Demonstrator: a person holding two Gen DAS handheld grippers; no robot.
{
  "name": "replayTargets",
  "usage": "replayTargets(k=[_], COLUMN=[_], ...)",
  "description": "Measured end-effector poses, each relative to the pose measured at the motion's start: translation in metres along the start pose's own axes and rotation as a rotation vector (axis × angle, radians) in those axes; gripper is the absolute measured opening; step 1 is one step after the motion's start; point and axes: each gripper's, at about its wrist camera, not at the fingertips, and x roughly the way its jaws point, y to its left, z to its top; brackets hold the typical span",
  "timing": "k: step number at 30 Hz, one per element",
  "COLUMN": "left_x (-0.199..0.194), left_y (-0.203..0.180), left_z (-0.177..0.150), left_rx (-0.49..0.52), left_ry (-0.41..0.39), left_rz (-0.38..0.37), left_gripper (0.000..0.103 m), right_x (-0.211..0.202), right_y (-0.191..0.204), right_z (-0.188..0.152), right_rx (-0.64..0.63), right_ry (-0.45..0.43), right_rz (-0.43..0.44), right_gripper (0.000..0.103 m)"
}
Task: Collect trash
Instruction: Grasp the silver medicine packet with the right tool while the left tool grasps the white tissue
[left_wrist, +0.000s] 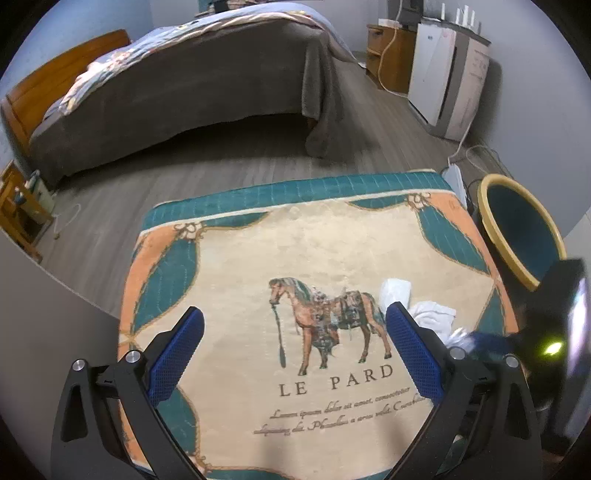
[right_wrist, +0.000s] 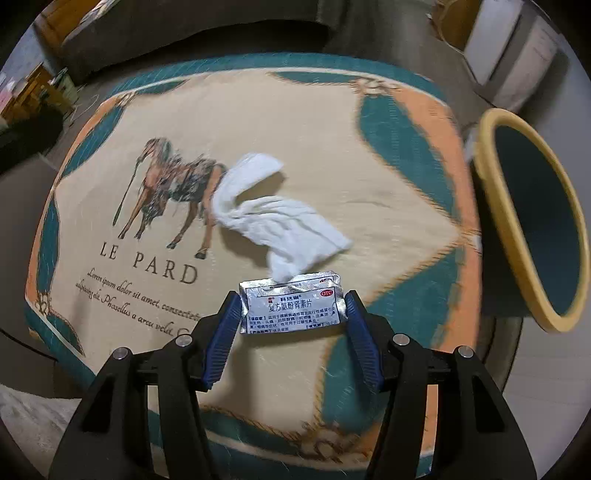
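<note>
Over the horse-print cloth, little risk from the surface itself, though soft and likely to ruck if a fingertip drags across it. Beside its right edge, the yellow-rimmed bin: seems tilted toward the camera, perhaps only by the lens, and near enough that a careless swing could knock the rim or drop trash outside it. Mid-cloth, the crumpled white tissue: lies just beyond the packet, one corner touching or overlapping its far edge, so could be dragged along or flicked off the cloth. Nearest, the foil sachet: pinched by its two short edges in the right gripper, pads pressed against each side; a thin, slick, slightly bowed thing held edgewise, so likely to buckle or spring free if squeezed harder or jolted. Left gripper spread wide and empty above the horse picture, well clear of the trash. Bottom of the bin out of sight, contents unknown. Cannot tell whether the sachet is clear of the cloth or resting on it. In the left view, sachet and right tool smeared into a dark blur at the right edge.
</note>
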Motion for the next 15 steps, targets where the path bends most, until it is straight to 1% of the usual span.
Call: replayTargets(k=[2,4,7,9,11,13,15], left_x=[0.002,0.007,0.014,0.020,0.029,0.040,0.048], left_y=[-0.006,-0.012,-0.028,-0.039,-0.050,-0.063,-0.074], left_z=[0.000,0.001,0.001,0.000,-0.003,-0.008,-0.011], left_rx=[0.006,0.024,0.070,0.088,0.111,0.153,0.189], left_ry=[0.004,0.009,0.008,0.007,0.018,0.033,0.044], left_rz=[-0.012,-0.023,-0.031,-0.055,-0.077,-0.086,-0.090], left_gripper=[0.098,0.098,0.098,0.098,0.098,0.098,0.098], right_x=[-0.014,-0.031,-0.062,-0.072,-0.072,-0.066,-0.063], right_y=[-0.012,-0.027,-0.053,-0.067,-0.083,-0.095,-0.096], right_z=[0.007,0.016,0.029,0.029,0.029,0.025,0.026], right_rx=[0.001,-0.002,-0.006,0.012,0.034,0.076,0.091], right_ry=[0.032,0.035,-0.024,-0.058,-0.083,-0.074,-0.072], right_rz=[-0.038,-0.078,-0.123,-0.127,-0.120,-0.076,-0.063], right_gripper=[0.057,0.057,0.057,0.057,0.057,0.057,0.057])
